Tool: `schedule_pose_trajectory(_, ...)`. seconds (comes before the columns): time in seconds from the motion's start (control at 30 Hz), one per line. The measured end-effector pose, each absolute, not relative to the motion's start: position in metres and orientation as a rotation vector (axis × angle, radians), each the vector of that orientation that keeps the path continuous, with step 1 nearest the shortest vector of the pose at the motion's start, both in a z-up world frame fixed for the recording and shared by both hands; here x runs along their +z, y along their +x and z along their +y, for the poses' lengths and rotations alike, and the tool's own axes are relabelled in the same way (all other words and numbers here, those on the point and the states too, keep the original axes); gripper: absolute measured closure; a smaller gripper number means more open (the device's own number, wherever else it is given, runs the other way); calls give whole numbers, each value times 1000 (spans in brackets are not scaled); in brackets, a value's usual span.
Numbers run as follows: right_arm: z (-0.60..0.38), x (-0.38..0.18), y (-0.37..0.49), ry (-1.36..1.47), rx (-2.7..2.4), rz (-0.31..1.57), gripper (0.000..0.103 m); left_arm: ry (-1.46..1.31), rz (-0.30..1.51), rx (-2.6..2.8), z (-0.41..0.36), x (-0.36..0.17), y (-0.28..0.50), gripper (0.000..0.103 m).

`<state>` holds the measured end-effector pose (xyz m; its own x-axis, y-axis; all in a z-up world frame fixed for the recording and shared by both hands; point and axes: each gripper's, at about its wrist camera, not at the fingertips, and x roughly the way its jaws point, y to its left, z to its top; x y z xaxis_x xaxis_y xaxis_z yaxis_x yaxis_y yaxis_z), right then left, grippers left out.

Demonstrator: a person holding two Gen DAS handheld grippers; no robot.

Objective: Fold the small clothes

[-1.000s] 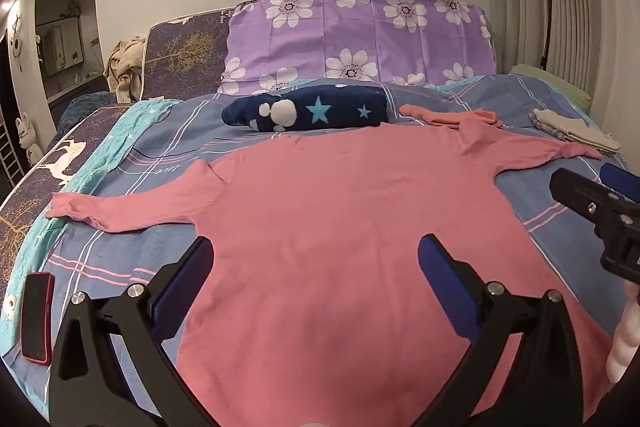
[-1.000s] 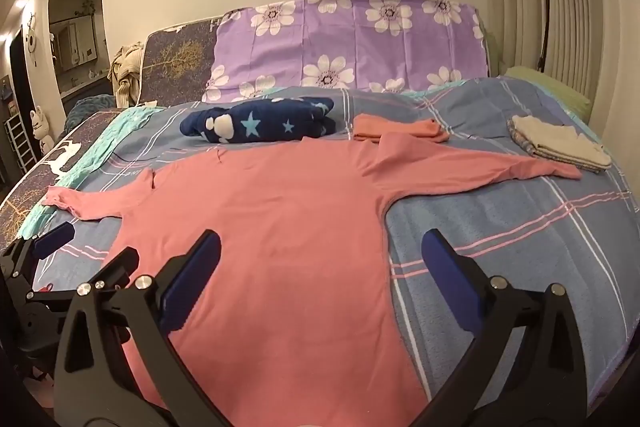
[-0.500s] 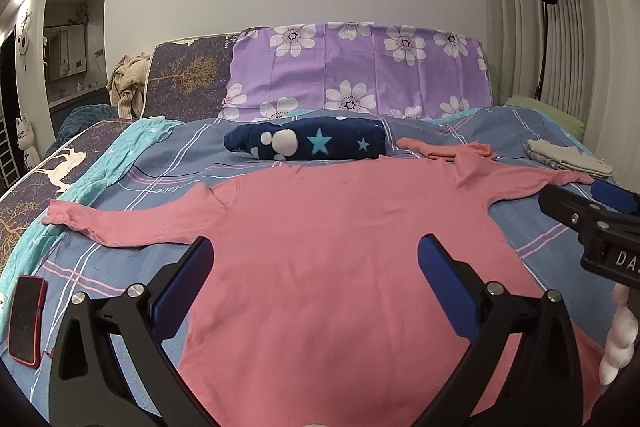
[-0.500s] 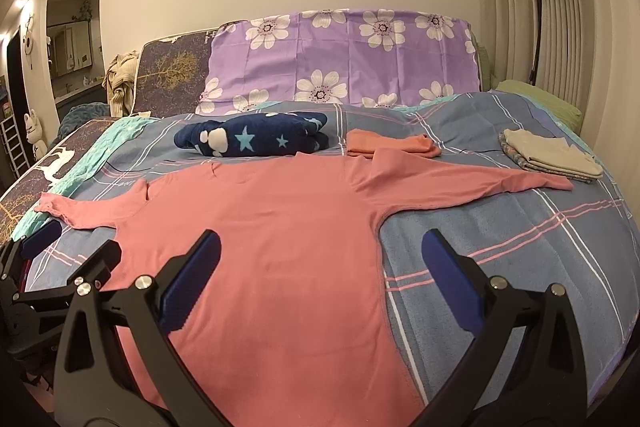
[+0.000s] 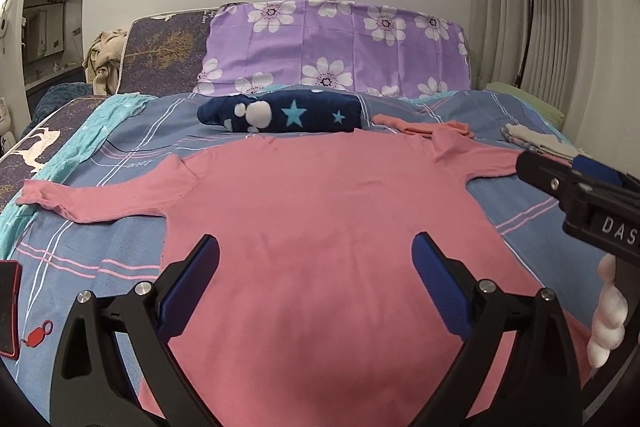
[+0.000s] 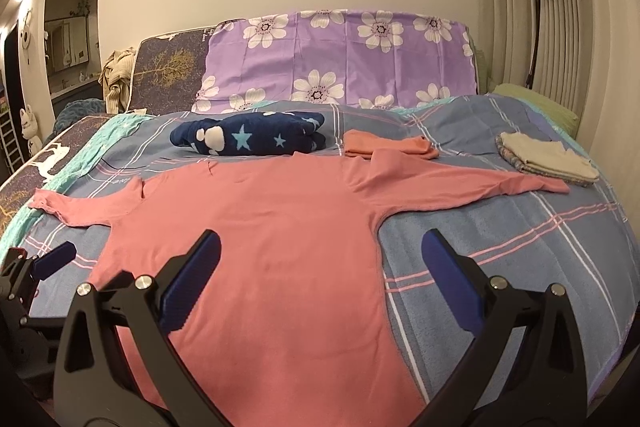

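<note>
I see the pink shirt (image 5: 320, 227) lying flat on the bed (image 6: 500, 247), sleeves spread left and right. My left gripper (image 5: 316, 279) and right gripper (image 6: 320, 275) hover above its near hem, jaws wide, holding nothing. Folded clothes (image 6: 544, 157) sit far right.

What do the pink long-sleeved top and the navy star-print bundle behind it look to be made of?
Pink long-sleeved top: probably thin knit jersey, cotton-like; matte, lies flat with soft shallow creases.
Navy star-print bundle: probably fleece or plush; thick rounded folds, fuzzy matte surface. The fibre of either cannot be told from these views.
</note>
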<state>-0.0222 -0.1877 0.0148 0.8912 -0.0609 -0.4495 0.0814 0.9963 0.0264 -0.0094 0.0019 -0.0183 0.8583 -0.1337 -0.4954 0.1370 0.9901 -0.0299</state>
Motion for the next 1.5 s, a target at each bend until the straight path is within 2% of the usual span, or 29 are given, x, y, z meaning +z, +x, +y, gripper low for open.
schedule_pose_trajectory(1.5, -192, 0, -5, 52, -78, 515, 3, -22, 552, -115, 19, -27, 0, 8)
